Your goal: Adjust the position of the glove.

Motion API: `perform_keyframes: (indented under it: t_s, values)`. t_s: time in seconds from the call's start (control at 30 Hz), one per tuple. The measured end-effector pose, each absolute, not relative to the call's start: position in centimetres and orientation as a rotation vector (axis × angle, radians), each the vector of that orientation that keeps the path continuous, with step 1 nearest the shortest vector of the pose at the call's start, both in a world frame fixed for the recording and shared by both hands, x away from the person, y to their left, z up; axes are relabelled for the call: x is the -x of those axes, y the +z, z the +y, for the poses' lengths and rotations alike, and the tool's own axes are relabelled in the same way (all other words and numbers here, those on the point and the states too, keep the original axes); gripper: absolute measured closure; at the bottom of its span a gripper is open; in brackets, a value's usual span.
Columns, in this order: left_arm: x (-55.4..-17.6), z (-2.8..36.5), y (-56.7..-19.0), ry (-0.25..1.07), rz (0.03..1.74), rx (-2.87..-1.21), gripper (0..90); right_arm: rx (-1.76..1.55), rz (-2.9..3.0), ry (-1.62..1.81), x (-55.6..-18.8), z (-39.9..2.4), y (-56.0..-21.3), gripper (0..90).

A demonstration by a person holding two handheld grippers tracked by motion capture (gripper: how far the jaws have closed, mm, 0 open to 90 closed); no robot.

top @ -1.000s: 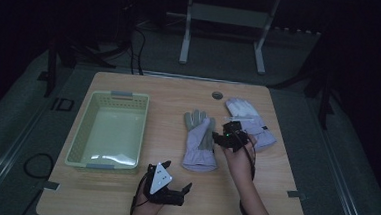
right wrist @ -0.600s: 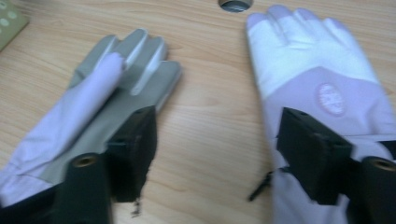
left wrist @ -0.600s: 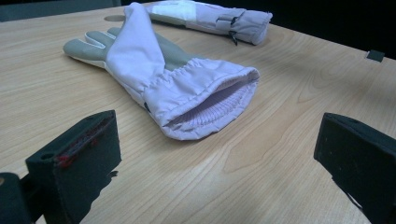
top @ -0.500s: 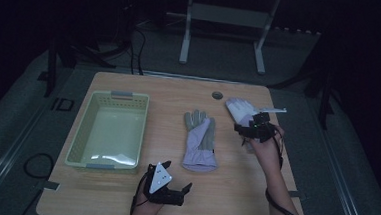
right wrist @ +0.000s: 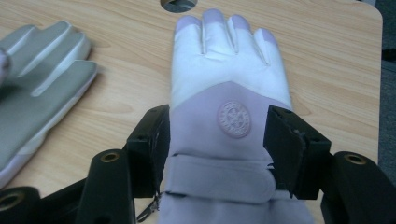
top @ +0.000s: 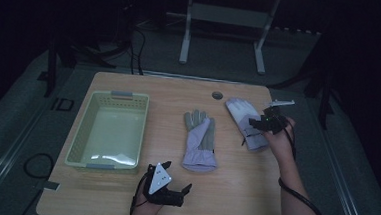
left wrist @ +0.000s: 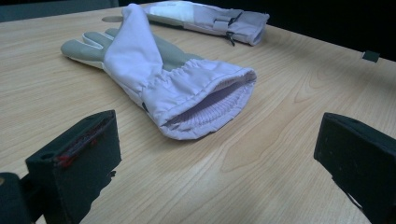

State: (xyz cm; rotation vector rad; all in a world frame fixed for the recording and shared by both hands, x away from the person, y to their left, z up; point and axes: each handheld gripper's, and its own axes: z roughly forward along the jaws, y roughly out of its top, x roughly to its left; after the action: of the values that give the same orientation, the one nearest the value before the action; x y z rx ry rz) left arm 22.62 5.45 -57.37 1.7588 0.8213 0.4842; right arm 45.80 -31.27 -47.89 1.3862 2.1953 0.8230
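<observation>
Two pale lilac gloves lie on the wooden table. The middle glove (top: 200,138) (left wrist: 159,79) (right wrist: 32,88) lies grey palm up, cuff toward me. The right glove (top: 240,113) (left wrist: 205,16) (right wrist: 224,79) lies back up, a round badge on it. My right gripper (top: 254,124) (right wrist: 217,126) sits low over that glove, one jaw at each side of its back just above the strap. Its jaws have just been closing, and the fabric between them looks flat and unpinched. My left gripper (top: 179,176) (left wrist: 217,140) rests open near the front edge, aimed at the middle glove's cuff.
A pale green plastic basket (top: 111,95) stands on the table's left half. A round cable hole (top: 217,95) (right wrist: 177,3) sits at the far edge. Bare wood lies between the gloves and along the front. The right table edge is close to my right hand.
My right gripper has moved rightward from the middle glove's right side to over the right glove. The left gripper and both gloves have stayed put.
</observation>
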Motion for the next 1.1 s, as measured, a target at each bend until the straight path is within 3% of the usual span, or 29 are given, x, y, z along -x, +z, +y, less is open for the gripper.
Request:
perform_keyframes:
  t_s: [0.7, 0.77, 1.1]
  values:
    - [-22.6, 5.6, -57.4, 0.478, 0.824, -1.752, 0.7, -1.533, 2.253, 0.81, -49.9, -32.7, -53.2, 48.0]
    - [-22.6, 5.6, -57.4, 0.473, 0.825, -1.752, 0.7, -1.565, 2.267, 0.827, -50.0, -32.6, -53.2, 58.2]
    - [-22.7, 5.6, -57.4, 0.46, 0.823, -1.754, 0.7, -1.65, 2.204, 0.797, -49.4, -31.9, -51.8, 76.6]
